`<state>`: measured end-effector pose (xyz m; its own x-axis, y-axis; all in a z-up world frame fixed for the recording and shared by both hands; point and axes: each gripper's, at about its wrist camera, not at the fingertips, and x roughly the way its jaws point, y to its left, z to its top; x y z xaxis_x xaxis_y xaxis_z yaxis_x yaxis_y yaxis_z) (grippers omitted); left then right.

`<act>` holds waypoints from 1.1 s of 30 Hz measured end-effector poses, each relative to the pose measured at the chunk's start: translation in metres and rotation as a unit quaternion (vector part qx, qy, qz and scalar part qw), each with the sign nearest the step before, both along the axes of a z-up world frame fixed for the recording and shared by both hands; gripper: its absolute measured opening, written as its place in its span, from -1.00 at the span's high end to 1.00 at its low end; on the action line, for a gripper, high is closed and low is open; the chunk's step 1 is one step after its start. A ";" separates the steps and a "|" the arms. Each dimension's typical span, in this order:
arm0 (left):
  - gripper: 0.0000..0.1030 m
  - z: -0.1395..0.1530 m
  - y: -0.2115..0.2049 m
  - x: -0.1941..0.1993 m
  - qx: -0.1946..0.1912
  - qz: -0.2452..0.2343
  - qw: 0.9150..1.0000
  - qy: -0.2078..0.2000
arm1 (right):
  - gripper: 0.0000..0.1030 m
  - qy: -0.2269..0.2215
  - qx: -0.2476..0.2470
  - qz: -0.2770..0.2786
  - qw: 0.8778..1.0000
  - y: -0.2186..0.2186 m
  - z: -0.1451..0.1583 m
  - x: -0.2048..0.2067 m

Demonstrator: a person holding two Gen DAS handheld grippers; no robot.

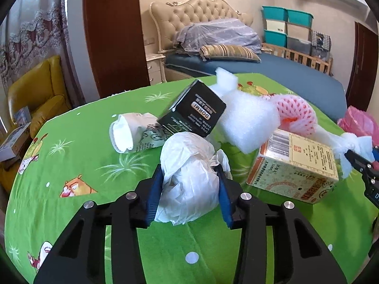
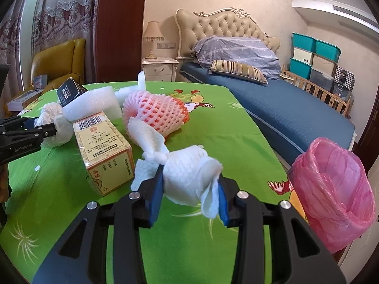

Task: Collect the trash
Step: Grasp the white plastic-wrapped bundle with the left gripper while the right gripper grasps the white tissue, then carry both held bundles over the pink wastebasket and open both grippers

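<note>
My left gripper (image 1: 189,172) is shut on a crumpled white tissue wad (image 1: 187,156), its blue pads pressing both sides just above the green tablecloth (image 1: 71,161). In the right wrist view this same gripper (image 2: 51,130) shows at the far left with the wad (image 2: 59,123). My right gripper (image 2: 190,175) is shut on a rolled white paper towel (image 2: 187,163). More trash lies between them: a yellow printed carton (image 2: 104,149), a pink foam net (image 2: 156,108), white foam (image 2: 94,104), a black box (image 1: 196,111) and a crushed paper cup (image 1: 132,132).
A bin lined with a pink bag (image 2: 331,189) stands at the table's right edge, beside my right gripper. Behind the table are a bed (image 2: 284,104), a nightstand (image 2: 158,68) and a yellow armchair (image 1: 40,94). The near part of the tablecloth (image 2: 189,248) is bare.
</note>
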<state>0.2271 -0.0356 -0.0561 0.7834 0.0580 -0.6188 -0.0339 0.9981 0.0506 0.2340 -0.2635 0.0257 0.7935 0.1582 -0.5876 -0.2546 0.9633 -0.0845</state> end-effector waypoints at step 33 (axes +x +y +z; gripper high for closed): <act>0.24 0.023 -0.045 -0.081 0.000 -0.069 0.994 -0.084 | 0.26 -0.045 0.043 0.017 0.998 -0.019 0.018 -0.074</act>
